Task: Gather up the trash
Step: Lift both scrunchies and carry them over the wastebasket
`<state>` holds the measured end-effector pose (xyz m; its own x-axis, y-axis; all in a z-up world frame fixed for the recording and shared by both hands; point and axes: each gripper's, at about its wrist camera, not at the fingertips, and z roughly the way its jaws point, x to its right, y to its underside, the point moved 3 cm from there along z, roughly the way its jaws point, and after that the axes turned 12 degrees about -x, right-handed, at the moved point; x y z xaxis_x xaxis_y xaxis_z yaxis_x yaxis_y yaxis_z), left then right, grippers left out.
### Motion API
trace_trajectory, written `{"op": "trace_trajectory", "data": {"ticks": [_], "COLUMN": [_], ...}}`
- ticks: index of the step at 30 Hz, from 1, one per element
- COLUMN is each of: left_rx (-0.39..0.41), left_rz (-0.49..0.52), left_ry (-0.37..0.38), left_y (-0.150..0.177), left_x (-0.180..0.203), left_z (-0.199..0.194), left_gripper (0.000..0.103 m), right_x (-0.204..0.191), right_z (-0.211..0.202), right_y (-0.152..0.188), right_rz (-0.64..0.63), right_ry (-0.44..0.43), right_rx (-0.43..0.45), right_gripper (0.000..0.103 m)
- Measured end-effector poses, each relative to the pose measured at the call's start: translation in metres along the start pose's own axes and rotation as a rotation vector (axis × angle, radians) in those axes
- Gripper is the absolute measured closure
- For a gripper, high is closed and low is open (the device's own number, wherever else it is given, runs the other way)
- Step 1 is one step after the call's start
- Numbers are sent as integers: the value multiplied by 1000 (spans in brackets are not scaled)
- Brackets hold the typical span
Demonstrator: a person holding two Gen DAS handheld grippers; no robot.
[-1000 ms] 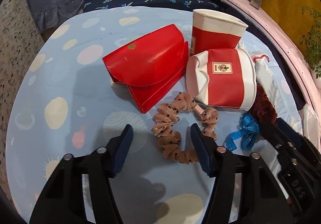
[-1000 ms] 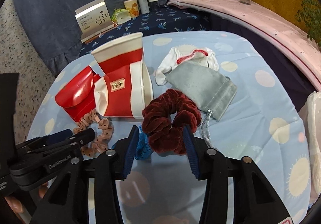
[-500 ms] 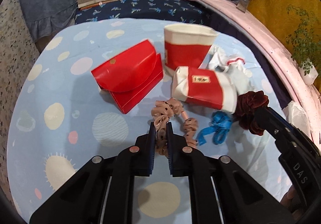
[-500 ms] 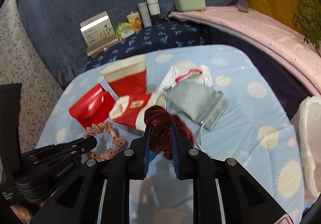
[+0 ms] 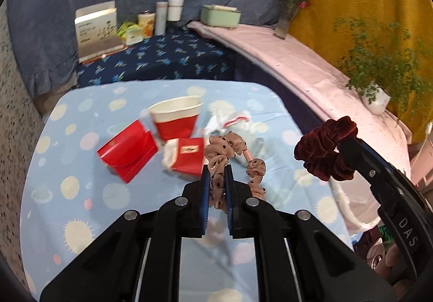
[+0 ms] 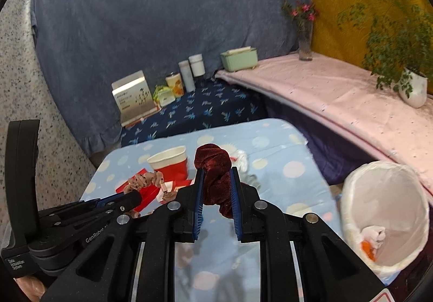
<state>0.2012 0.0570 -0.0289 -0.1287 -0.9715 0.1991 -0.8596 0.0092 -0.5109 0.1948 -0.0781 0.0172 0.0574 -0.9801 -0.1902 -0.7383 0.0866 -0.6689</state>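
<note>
2 scrunchies lifted off the table
Left gripper (image 5: 216, 180) clenches the pink scrunchie (image 5: 232, 156), right gripper (image 6: 216, 185) the maroon scrunchie (image 6: 215, 172); the bin (image 6: 384, 180) probably comes next.

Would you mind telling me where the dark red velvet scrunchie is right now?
It is pinched in the right hand-held gripper, lifted above the blue tablecloth, left of the white-lined bin.
</note>
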Motion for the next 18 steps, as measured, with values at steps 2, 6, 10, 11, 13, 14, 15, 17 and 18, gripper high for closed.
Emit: {"op": "trace_trajectory", "data": {"ticks": [2,6,10,11,13,14,15,17,18], "left_rx": [11,36,50,52,51,51,50,44,40], "left_rz": [31,110,175,191,222,238,252,283,296], "left_ry": [17,42,74,82,96,102,107,121,125], "left_y": [-2,-6,-7,-8,-7,-7,-6,-4,-3], "left_x": [18,62,101,111,131,140,149,167,174], "left_z": [-7,-19,-25,-26,-25,-24,-24,-21,-18], "left_gripper": [93,93,93,93,93,93,93,93,93], "right_x": [12,40,72,79,96,103,111,128,135], "right_z": [-15,-43,-67,-72,-81,-85,-90,-96,-98], "right_y": [-1,-1,-1,0,2,3,5,8,10], "right_rz": [13,52,96,107,131,142,154,177,187], "right_ry": [18,54,98,109,131,142,153,173,186], "right_rx": [26,70,108,115,128,133,137,142,143], "right_gripper": [86,86,86,86,86,86,86,86,86]}}
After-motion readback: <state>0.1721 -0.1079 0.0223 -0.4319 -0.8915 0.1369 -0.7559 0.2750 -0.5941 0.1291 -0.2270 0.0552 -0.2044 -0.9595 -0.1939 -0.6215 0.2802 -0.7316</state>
